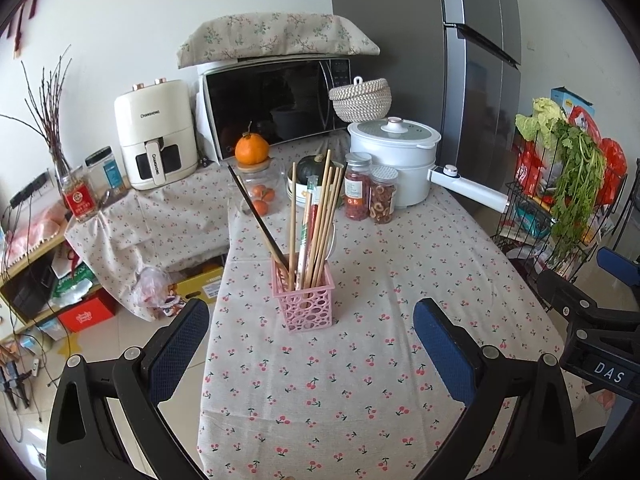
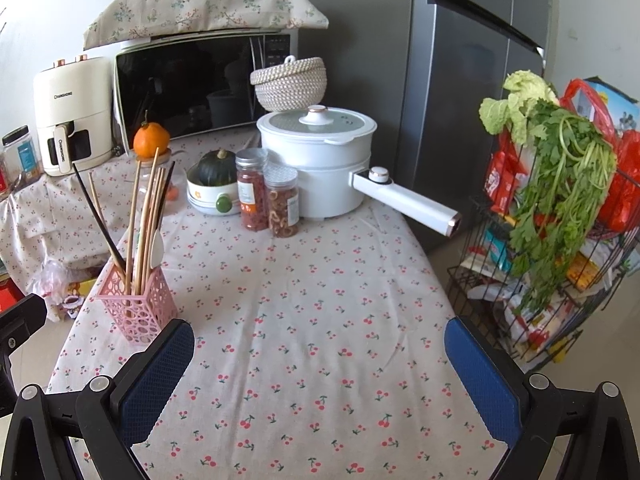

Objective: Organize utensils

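A pink perforated holder (image 1: 306,300) (image 2: 138,308) stands upright on the cherry-print tablecloth (image 1: 360,360) (image 2: 320,320). Inside it lean several wooden chopsticks (image 1: 320,216) (image 2: 146,220), a black pair (image 1: 256,212) (image 2: 94,216) and a paper-wrapped pair (image 1: 307,220). My left gripper (image 1: 312,336) hovers open just in front of the holder, with nothing between its blue pads. My right gripper (image 2: 320,364) is open over bare cloth, the holder lying beyond its left finger. The right gripper's black body (image 1: 592,320) shows at the right edge of the left wrist view.
Behind the holder stand two spice jars (image 1: 370,192) (image 2: 268,196), a white pot with a long handle (image 1: 400,160) (image 2: 320,160), a squash in a bowl (image 2: 216,184), an orange on a jar (image 1: 252,148), a microwave and an air fryer. A wire rack with greens (image 2: 560,220) stands right of the table.
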`<control>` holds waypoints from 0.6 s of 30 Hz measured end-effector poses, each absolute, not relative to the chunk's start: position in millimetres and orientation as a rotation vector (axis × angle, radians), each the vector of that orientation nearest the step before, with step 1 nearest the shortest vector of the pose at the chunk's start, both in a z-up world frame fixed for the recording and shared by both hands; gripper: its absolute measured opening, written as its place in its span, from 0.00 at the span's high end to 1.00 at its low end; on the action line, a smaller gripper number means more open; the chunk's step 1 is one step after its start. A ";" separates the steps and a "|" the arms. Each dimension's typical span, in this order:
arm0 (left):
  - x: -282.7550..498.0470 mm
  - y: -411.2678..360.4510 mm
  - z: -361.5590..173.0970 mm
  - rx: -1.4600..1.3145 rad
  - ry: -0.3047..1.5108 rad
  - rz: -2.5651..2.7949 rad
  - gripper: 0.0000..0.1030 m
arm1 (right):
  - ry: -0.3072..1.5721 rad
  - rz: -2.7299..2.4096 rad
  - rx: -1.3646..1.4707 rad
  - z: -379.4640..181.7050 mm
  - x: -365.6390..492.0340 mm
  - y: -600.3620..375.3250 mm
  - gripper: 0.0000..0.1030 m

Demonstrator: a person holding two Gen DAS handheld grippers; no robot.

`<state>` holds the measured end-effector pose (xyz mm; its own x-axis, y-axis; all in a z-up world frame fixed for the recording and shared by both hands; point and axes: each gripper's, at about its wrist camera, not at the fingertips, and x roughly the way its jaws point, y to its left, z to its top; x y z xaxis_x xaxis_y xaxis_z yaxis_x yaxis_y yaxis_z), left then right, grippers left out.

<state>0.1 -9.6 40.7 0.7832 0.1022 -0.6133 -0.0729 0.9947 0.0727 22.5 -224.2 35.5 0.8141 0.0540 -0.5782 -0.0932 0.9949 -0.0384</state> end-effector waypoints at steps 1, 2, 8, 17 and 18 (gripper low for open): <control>-0.1 -9.1 41.1 0.044 0.664 0.095 0.00 | 0.616 0.079 -0.065 35.0 22.8 -223.9 0.00; 0.0 -9.3 41.1 0.043 0.664 0.095 0.00 | 0.619 0.080 -0.064 34.5 23.1 -223.4 0.00; -2.3 -8.2 42.4 0.035 0.662 0.094 0.00 | 0.626 0.078 -0.071 31.7 23.3 -219.0 0.00; -3.1 -8.2 43.4 0.029 0.666 0.091 0.00 | 0.638 0.084 -0.074 29.5 24.6 -217.0 0.00; -3.0 -8.0 43.2 0.029 0.666 0.090 0.00 | 0.639 0.084 -0.074 29.4 25.0 -216.8 0.00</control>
